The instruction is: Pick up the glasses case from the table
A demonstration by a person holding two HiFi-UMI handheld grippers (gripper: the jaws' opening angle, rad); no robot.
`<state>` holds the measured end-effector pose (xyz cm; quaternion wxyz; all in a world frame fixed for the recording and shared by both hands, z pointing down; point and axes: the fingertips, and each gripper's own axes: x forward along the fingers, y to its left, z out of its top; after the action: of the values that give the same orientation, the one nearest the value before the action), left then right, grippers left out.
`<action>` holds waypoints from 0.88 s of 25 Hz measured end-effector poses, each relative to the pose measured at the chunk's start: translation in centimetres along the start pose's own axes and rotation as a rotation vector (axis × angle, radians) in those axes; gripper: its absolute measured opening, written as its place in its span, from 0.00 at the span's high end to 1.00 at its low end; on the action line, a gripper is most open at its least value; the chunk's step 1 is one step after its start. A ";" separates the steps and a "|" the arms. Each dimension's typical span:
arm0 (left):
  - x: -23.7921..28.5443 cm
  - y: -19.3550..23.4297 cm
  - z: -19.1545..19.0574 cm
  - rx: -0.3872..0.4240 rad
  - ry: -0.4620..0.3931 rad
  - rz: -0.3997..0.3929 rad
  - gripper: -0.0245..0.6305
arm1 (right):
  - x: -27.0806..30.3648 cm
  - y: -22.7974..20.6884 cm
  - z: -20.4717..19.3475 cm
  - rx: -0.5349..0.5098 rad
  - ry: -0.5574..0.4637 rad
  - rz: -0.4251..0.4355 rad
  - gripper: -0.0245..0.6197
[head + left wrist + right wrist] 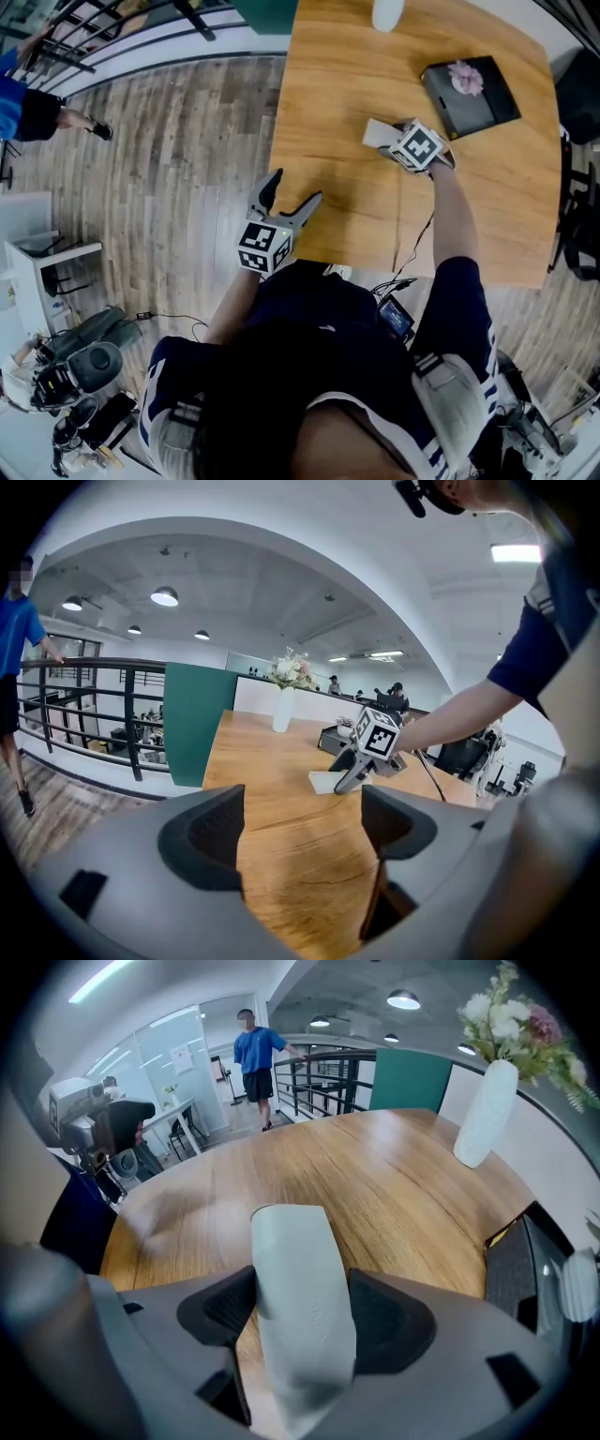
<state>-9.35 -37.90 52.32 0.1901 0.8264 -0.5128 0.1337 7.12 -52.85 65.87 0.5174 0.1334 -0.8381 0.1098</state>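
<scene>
A pale grey glasses case [377, 134] lies on the wooden table [328, 84], right of its middle. My right gripper [392, 141] points steeply down over it. In the right gripper view the case [295, 1279] runs lengthwise between the jaws of this gripper [298, 1312], and both dark pads touch its sides. My left gripper [292, 190] hovers at the table's near edge, open with nothing between its fingers. The left gripper view looks across the tabletop past those open jaws [302, 825] to the right gripper [352, 775] and the case [325, 781].
A black box [469, 94] with a pink flower on it sits right of the case. A white vase [485, 1115] stands at the table's far edge. A green panel [408, 1080] and a black railing lie beyond. A person in blue [253, 1054] stands by the railing.
</scene>
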 end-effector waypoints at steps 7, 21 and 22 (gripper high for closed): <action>-0.3 -0.4 -0.9 -0.051 0.000 -0.022 0.37 | -1.4 1.5 0.3 0.019 -0.066 -0.026 0.47; -0.9 -4.8 -0.1 -0.157 -0.074 -0.163 0.37 | -10.2 7.0 4.4 -0.092 -0.278 -0.221 0.49; -1.0 -5.2 0.3 -0.172 -0.086 -0.179 0.37 | -11.1 7.6 4.6 -0.110 -0.287 -0.240 0.49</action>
<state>-5.11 -35.16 50.75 0.2492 0.8546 -0.4542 0.0361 5.46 -45.97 53.59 0.4085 0.2183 -0.8861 -0.0188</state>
